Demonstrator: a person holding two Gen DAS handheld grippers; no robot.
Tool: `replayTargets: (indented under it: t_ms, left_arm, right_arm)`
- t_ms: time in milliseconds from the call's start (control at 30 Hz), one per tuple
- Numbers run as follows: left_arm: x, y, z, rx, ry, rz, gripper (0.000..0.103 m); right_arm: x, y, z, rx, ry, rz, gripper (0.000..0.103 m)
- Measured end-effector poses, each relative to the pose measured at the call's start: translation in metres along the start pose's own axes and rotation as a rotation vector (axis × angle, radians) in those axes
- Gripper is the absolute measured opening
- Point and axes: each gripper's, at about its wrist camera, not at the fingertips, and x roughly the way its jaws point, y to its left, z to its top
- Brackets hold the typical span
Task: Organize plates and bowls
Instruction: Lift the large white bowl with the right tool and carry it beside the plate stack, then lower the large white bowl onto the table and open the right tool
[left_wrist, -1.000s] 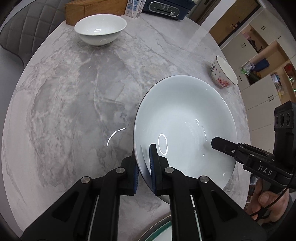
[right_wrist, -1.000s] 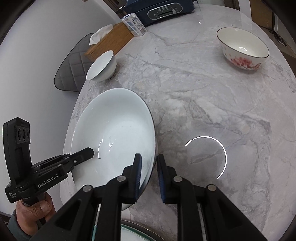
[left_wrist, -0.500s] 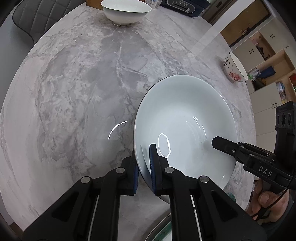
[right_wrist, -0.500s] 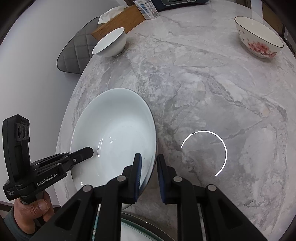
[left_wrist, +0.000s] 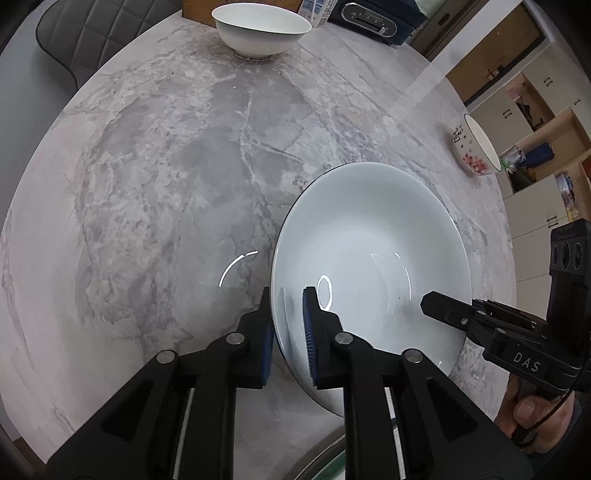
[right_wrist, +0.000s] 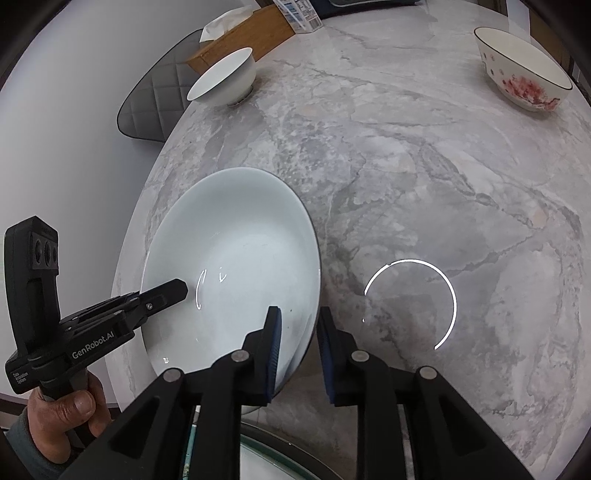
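Note:
A large pale white deep plate (left_wrist: 369, 236) (right_wrist: 236, 236) lies on the grey marble table (left_wrist: 166, 184). My left gripper (left_wrist: 287, 325) straddles its near left rim. Its jaws are opening, and a gap shows between the blue pads and the rim. My right gripper (right_wrist: 300, 332) straddles the opposite rim, jaws also opening, pads off the plate. Each gripper shows in the other's view, with a fingertip over the plate. A plain white bowl (left_wrist: 262, 29) (right_wrist: 225, 79) stands far back. A red-flowered bowl (left_wrist: 476, 147) (right_wrist: 524, 79) stands at the far right.
A greenish glass-rimmed dish (right_wrist: 258, 454) shows at the near table edge under the grippers. A wooden tissue box (right_wrist: 243, 33), a carton (left_wrist: 317, 13) and a dark blue appliance (left_wrist: 373, 18) line the far edge. A grey quilted chair (right_wrist: 155, 99) stands behind the table; cupboards (left_wrist: 535, 129) are at the right.
Both grippers, which were shut on the plate's rim, have parted their jaws. The plate and both hands came down a little toward the table.

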Motion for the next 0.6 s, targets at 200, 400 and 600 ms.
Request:
replayTargets:
  t_ms: [200, 400, 600]
  left_arm:
    - [-0.023, 0.008, -0.002, -0.043, -0.065, -0.023, 0.07]
    - [-0.05, 0.019, -0.005, -0.079, -0.118, -0.03, 0.094]
    - [-0.066, 0.025, 0.007, -0.047, -0.147, -0.024, 0.103]
  right_arm:
    - [-0.022, 0.008, -0.003, -0.032, -0.059, 0.012, 0.054]
    - [-0.051, -0.005, -0.005, 0.036, -0.12, 0.042, 0.103]
    - [-0.077, -0.029, 0.006, 0.095, -0.156, 0.04, 0.103]
